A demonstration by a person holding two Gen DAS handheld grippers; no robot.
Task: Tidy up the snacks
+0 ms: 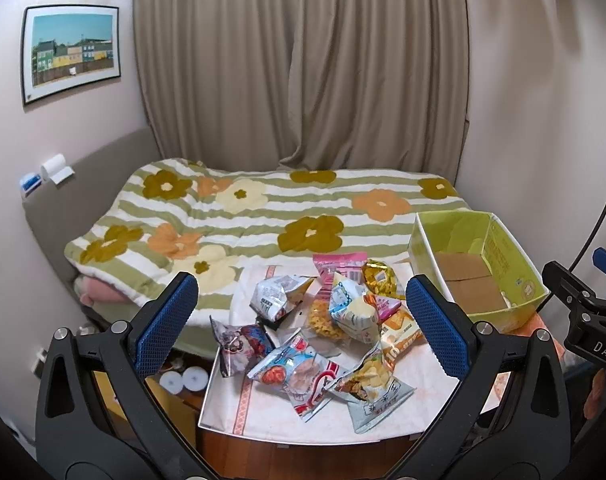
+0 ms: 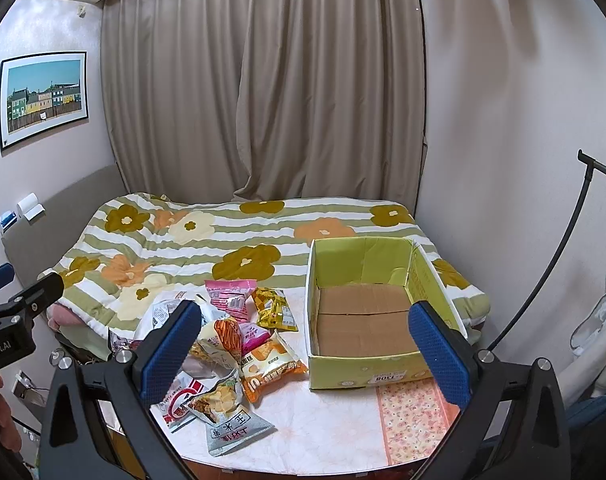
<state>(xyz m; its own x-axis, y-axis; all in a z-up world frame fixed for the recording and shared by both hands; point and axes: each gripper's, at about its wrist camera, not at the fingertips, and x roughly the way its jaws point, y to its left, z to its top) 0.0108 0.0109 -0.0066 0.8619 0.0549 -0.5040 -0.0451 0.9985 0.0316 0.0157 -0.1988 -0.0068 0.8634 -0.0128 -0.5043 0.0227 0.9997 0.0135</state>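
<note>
A heap of several snack packets (image 1: pixel 327 320) lies on a small white table (image 1: pixel 419 400); the same heap (image 2: pixel 231 344) fills the left half of the right wrist view. Among them are a pink packet (image 2: pixel 227 298), a gold one (image 2: pixel 273 308) and an orange biscuit bag (image 2: pixel 269 364). A green cardboard box (image 2: pixel 367 304) with nothing inside stands at the table's right; its far wall (image 1: pixel 455 232) shows in the left wrist view. My left gripper (image 1: pixel 301 322) hovers open above the heap. My right gripper (image 2: pixel 303 348) hangs open between heap and box. Neither holds anything.
Behind the table is a bed with a flowered striped quilt (image 1: pixel 263 216) and beige curtains (image 1: pixel 299 64). A framed picture (image 1: pixel 71 52) hangs on the left wall. A black curved stand (image 2: pixel 543 296) rises at the right. Wooden floor shows under the table's near edge.
</note>
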